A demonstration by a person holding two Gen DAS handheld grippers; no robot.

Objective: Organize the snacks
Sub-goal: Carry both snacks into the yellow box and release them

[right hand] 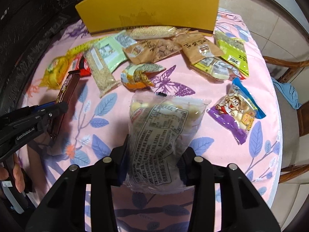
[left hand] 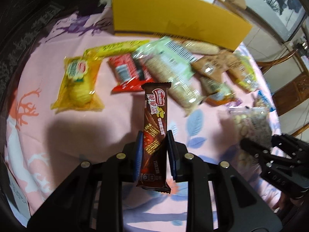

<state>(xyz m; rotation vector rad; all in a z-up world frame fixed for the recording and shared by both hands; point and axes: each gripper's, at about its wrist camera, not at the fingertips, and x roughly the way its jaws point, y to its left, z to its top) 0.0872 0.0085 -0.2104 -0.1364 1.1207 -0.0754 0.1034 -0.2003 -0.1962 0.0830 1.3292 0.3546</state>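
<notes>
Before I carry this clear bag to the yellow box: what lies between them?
In the right wrist view, an orange-and-green snack pack lies between the clear bag and the yellow box, then brown nut bags.

A round table carried a pink cloth (right hand: 222, 100) printed with blue leaves and a purple butterfly (right hand: 170, 83). At its far edge stood a yellow box (right hand: 150, 9). Just before the box lay a pale cracker roll (right hand: 152, 32) and two brown pouches (right hand: 154, 50); a green packet (right hand: 232, 53) lay to their right. Toward the left lay a yellow packet (left hand: 77, 83), a red packet (left hand: 127, 73) and a long clear-and-green pack (right hand: 102, 65). An orange-and-white packet (right hand: 139, 75) sat near the middle, and a purple cartoon packet (right hand: 235, 114) lay well apart at the right.
</notes>
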